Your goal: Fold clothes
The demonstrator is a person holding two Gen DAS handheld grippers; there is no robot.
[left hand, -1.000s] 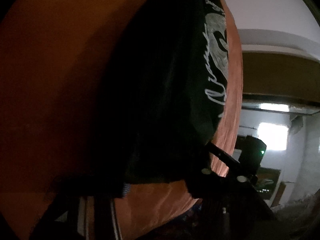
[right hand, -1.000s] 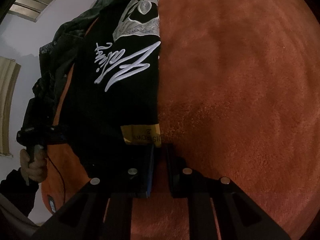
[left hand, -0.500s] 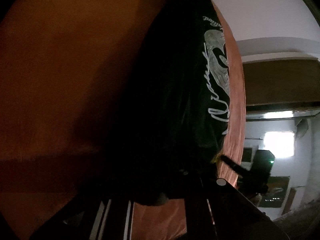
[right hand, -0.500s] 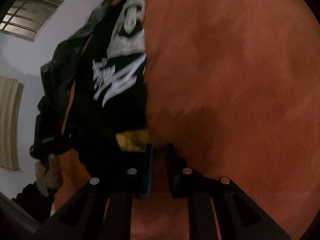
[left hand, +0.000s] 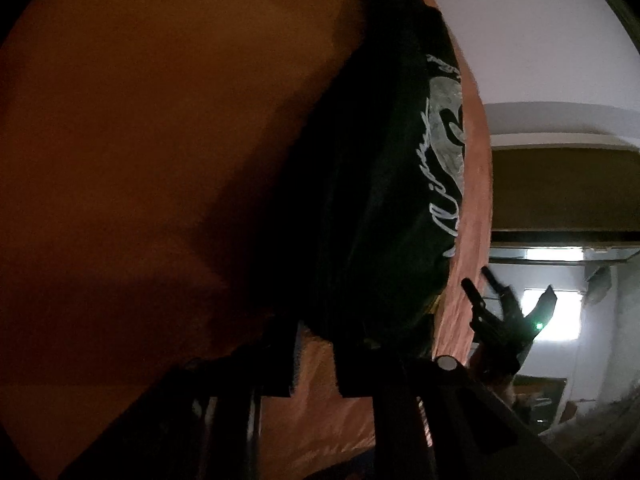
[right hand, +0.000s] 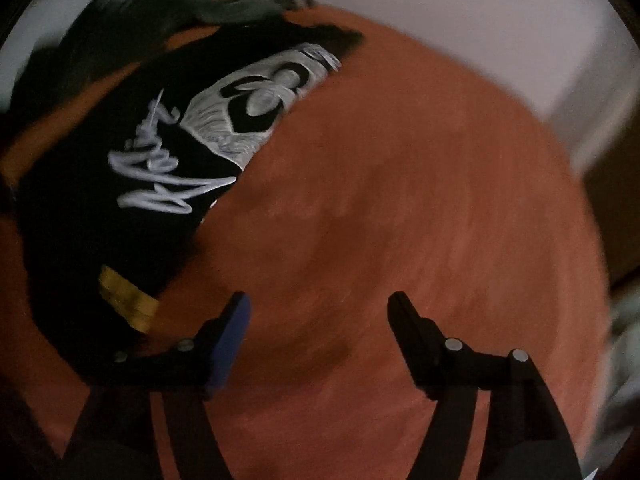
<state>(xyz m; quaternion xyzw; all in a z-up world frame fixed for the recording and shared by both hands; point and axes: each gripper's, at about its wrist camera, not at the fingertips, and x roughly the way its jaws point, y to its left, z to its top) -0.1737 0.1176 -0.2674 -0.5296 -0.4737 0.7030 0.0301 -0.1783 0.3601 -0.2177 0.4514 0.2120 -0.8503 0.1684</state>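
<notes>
**Black shirt lies folded on the orange cover, both grippers free of it**

The black T-shirt (right hand: 132, 216) lies folded on the orange cover (right hand: 400, 220), toward the left and far part of the right wrist view, its white script and drawn figure facing up and a yellow label (right hand: 126, 300) at its near edge. The right gripper (right hand: 320, 308) hangs above bare orange cloth just right of that label, jaws spread wide with nothing between them. In the dim left wrist view the left gripper (left hand: 316, 344) sits at the shirt's (left hand: 380, 200) near edge, jaws parted by a narrow gap showing orange cloth; the right finger (left hand: 352, 364) lies against the dark hem. More dark clothing (right hand: 120, 12) is heaped beyond the shirt.
</notes>
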